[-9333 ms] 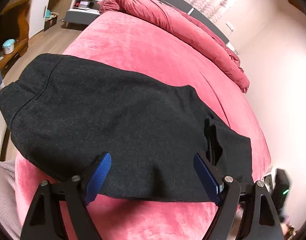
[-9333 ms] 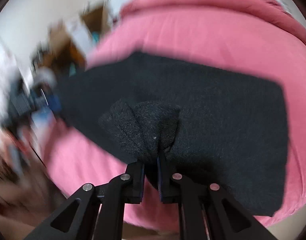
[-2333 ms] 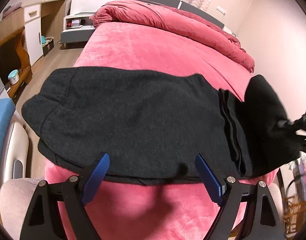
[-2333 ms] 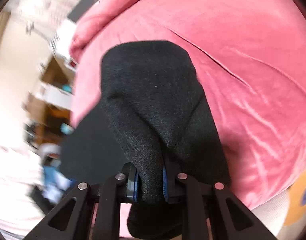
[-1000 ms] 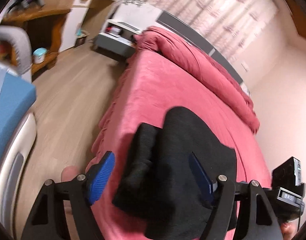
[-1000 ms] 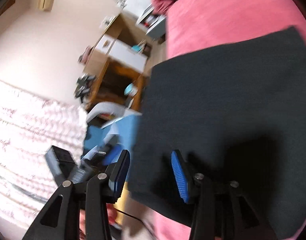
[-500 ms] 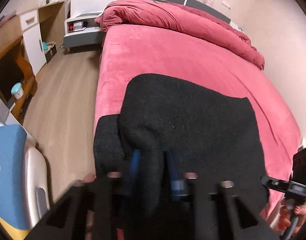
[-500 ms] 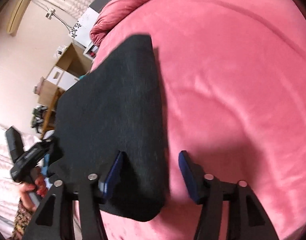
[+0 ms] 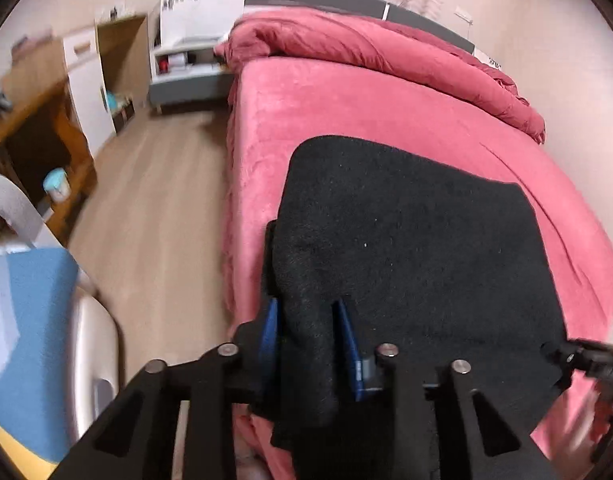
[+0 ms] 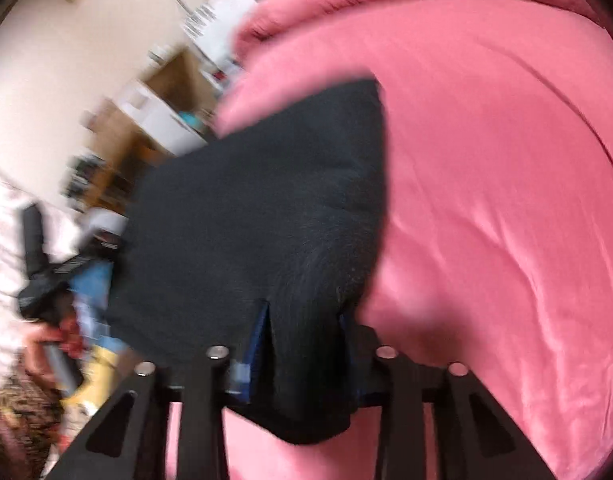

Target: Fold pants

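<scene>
A bed (image 9: 386, 108) under a pink velvety cover fills the centre, a bunched red duvet (image 9: 366, 48) along its upper end. Wood floor (image 9: 154, 208) runs down the left. A white nightstand (image 9: 186, 64) stands upper left, a wooden desk (image 9: 38, 120) at the left edge, and a blue chair (image 9: 26, 340) lower left.

Black pants (image 9: 406, 240), folded into a thick, roughly square stack of knit layers, lie at the bed's near edge.

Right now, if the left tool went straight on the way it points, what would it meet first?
The left tool already has a fold of the black knit pants between its blue pads; straight on, it would likely press deeper into them, with the pink bed cover probably beneath.
</scene>
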A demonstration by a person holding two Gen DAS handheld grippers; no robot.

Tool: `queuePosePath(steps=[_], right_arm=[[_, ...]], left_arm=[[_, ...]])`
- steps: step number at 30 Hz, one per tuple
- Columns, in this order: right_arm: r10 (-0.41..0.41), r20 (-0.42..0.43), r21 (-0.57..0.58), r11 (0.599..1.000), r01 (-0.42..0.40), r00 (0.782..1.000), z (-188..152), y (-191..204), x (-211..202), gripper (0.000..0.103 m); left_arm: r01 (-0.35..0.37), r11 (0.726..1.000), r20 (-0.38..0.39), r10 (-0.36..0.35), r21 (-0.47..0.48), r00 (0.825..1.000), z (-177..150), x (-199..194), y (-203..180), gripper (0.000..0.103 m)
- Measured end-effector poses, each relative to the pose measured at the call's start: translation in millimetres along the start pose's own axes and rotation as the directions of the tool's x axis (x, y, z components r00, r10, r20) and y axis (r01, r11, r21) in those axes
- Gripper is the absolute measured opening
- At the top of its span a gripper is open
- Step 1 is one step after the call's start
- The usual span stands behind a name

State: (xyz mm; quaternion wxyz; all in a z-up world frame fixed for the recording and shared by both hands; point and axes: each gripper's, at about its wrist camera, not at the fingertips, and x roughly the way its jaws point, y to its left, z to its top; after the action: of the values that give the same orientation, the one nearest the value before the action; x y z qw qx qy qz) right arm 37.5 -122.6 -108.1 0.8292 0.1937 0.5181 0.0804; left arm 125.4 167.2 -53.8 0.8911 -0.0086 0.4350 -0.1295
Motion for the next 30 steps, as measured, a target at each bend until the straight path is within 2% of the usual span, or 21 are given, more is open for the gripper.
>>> queuePosePath(steps=[1,2,4,5,6,8,10,12,14,17,19,20,22,23,24,25,26,27,30], right_arm=[[0.011,0.019,0.032,0.999,-0.012,1.000,-2.4,-5.6,-3.3,0.057],[0.022,0.043,0.066,0.997,-0.025,0.999,-3.3,-9.6,-12.6,0.057],[-0.048,0.120,0.069,0.997,0.040,0.992,-5.0,-13.2,-38.5,0.057],[-0.066,0.162,0.049,0.997,0.059,0.985,-5.6,-10.2,-48.9,0.057],[-0.064,0.210,0.010,0.998,0.063,0.976,-3.7,-1.4,-59.7,0.057],[-0.024,0.243,-0.050,0.998,0.037,0.970,-0.7,21.0,-64.3,0.054],[0.054,0.232,-0.138,0.990,-0.022,0.971,-2.5,47.5,-58.5,0.054],[0.072,0.196,-0.227,0.974,-0.026,0.978,-7.0,62.4,-50.3,0.054],[0.057,0.174,-0.330,0.944,0.003,0.983,-18.5,84.7,-33.7,0.050],[-0.007,0.088,-0.419,0.907,0.043,0.996,-37.4,103.3,-5.5,0.050],[-0.027,0.104,-0.472,0.878,0.074,0.994,-50.9,103.1,-6.5,0.051],[-0.027,0.119,-0.493,0.866,0.083,0.992,-52.5,105.9,-6.4,0.051],[-0.020,0.108,-0.478,0.875,0.070,0.994,-53.2,101.0,-12.6,0.051],[-0.009,0.105,-0.455,0.889,0.056,0.994,-52.9,102.0,-14.6,0.050],[0.007,0.106,-0.423,0.906,0.038,0.994,-54.2,93.0,-24.1,0.050],[0.028,0.111,-0.379,0.925,0.017,0.993,-51.6,88.0,-29.9,0.050],[0.041,0.119,-0.333,0.943,0.001,0.992,-57.4,70.6,-37.4,0.050],[0.044,0.124,-0.290,0.957,-0.006,0.991,-53.7,64.2,-41.2,0.050],[0.042,0.131,-0.238,0.971,-0.010,0.990,-51.7,52.5,-47.0,0.050]], left_arm=[[-0.009,1.000,0.014,0.009,0.004,1.000,-1.6,-8.0,-2.5,0.034],[-0.034,0.999,0.028,0.034,0.014,0.999,-2.3,-18.4,-6.0,0.033],[-0.068,0.996,0.110,0.062,0.054,0.992,-4.9,-46.9,-17.3,0.034],[-0.053,0.995,0.160,0.039,0.085,0.986,-7.4,-61.6,-28.0,0.039],[-0.032,0.993,0.173,0.012,0.116,0.985,-10.7,-69.5,-39.2,0.048],[-0.014,0.980,0.165,-0.020,0.199,0.986,-17.0,-70.5,-63.7,0.053],[-0.033,0.959,0.149,-0.009,0.281,0.989,-26.1,-59.9,-81.4,0.053],[-0.092,0.936,0.091,0.065,0.341,0.994,-38.7,-37.9,-91.9,0.052],[-0.109,0.923,0.027,0.107,0.369,0.994,-55.2,-23.3,-88.9,0.051],[-0.153,0.889,0.055,0.143,0.432,0.988,-75.1,-29.9,-85.6,0.052],[-0.155,0.877,0.056,0.146,0.454,0.988,-82.0,-36.6,-84.3,0.052],[-0.150,0.884,0.051,0.142,0.442,0.989,-82.7,-39.9,-81.6,0.052],[-0.111,0.926,0.025,0.110,0.361,0.994,-70.6,-41.1,-68.5,0.051],[-0.097,0.947,0.018,0.096,0.307,0.995,-62.7,-43.6,-63.0,0.055],[-0.100,0.963,0.019,0.098,0.252,0.995,-56.9,-46.9,-57.9,0.066],[-0.111,0.970,0.029,0.107,0.219,0.994,-51.9,-49.4,-54.0,0.072],[-0.131,0.973,0.054,0.123,0.192,0.991,-46.3,-53.7,-51.0,0.081],[-0.144,0.972,0.074,0.132,0.188,0.988,-44.9,-57.5,-51.0,0.084],[-0.195,0.955,0.106,0.175,0.225,0.979,-37.7,-57.8,-55.1,0.085]])
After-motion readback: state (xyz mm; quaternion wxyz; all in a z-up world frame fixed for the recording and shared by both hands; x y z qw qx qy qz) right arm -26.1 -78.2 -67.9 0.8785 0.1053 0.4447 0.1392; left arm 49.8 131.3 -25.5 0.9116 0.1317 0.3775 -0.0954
